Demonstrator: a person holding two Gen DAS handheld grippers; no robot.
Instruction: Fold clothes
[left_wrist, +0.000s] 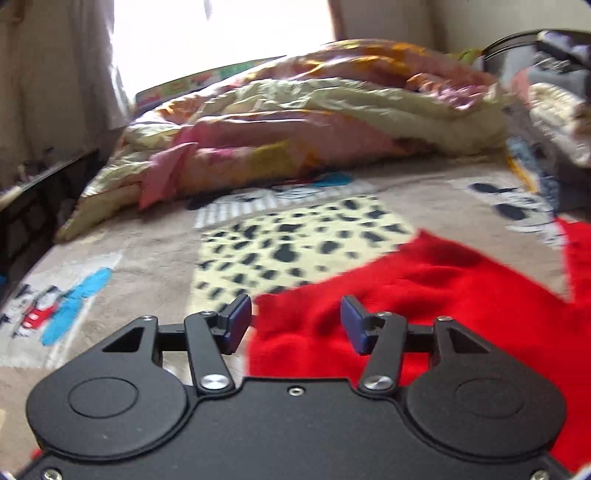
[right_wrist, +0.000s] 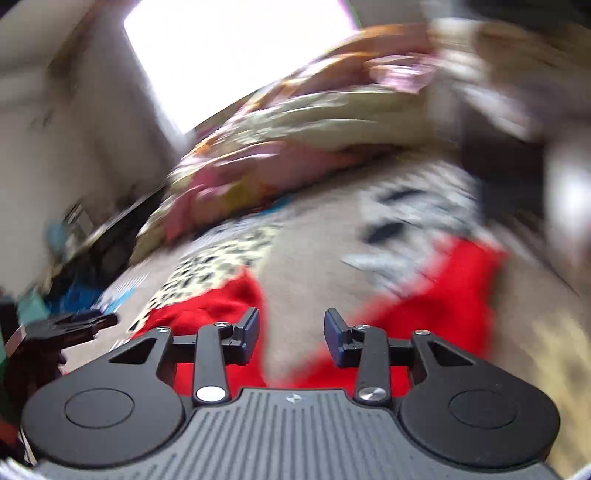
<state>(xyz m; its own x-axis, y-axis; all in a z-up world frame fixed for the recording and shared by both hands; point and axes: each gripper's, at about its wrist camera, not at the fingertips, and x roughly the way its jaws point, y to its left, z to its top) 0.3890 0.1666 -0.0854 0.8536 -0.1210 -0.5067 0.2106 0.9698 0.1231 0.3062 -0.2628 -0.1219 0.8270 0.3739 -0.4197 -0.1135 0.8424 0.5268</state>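
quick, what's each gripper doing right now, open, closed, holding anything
Left gripper: open, holding nothing, above the red garment.
Right gripper: open, holding nothing.

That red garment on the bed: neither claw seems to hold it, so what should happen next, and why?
Probably lower the left gripper onto the red garment edge just ahead and pinch it. Both the left and the right gripper stand open and empty, and the garment lies spread, unfolded, on the blanket.

Open blanket (left_wrist: 147, 258) ahead; crumpled quilt (left_wrist: 295, 122) blocking the far side.
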